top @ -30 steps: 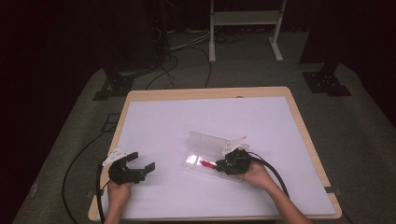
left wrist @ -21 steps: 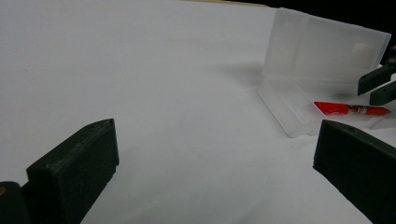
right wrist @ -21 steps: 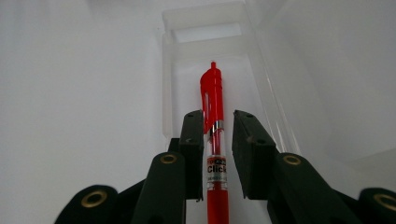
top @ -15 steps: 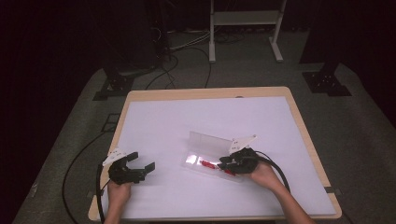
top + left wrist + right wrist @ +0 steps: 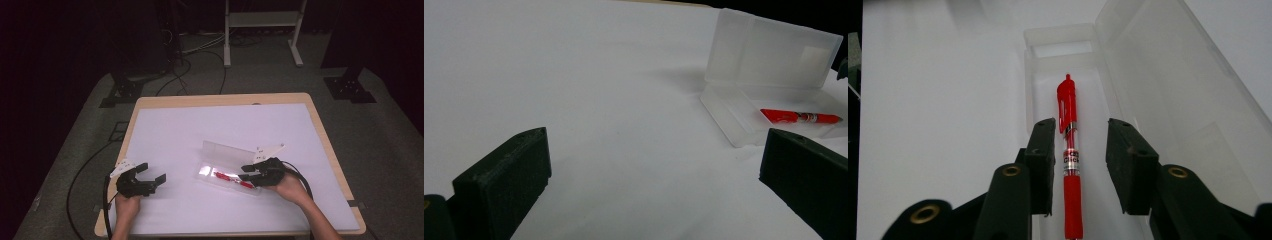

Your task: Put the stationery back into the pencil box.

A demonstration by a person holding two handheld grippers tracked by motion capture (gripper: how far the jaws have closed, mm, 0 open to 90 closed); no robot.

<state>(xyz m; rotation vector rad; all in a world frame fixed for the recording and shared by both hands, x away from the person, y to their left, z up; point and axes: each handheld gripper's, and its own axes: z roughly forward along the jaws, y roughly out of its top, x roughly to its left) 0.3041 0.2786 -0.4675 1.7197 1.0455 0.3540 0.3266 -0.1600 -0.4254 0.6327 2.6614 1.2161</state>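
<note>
Red pen (image 5: 1068,150) inside clear case (image 5: 1168,90): light, stiff, slick barrel; grab rubber grip. Right gripper (image 5: 1080,155) just opening, astride pen, pads clear; left gripper (image 5: 654,170) spread, empty.

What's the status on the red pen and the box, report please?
Right tool jaws just been opening, pen between them, ungripped. Pen lies in open clear box. Left tool open, idle. Nothing in the way.

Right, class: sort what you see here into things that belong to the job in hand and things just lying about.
Belongs to the job:
- red pen, lying in the case
- clear plastic case, lid open
- right tongs, open over the pen

Just about:
- left tongs, open, apart
- floor cables
- white stand
</note>
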